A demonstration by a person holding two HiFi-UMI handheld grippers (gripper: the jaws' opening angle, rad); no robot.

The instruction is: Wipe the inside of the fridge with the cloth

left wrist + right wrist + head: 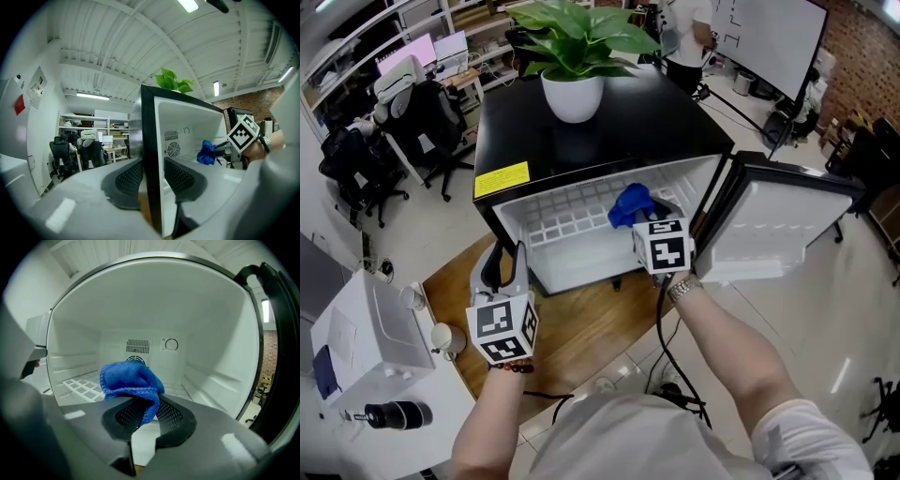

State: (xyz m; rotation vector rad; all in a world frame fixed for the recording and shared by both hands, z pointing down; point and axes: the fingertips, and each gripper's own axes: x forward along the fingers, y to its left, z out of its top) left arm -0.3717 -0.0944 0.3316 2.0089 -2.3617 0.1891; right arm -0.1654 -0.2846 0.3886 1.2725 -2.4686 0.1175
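While the right gripper pinches the cloth inside the fridge | left gripper clamps the fridge's side wall | door open

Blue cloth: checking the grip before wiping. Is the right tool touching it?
Touching. The right gripper view shows the blue cloth pinched between the right tool's pads.

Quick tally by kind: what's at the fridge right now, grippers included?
fridge: 1
blue cloth: 1
potted plant: 1
grippers: 2 (left gripper clamped on the fridge's side wall, right gripper holding the blue cloth)
Total: 5
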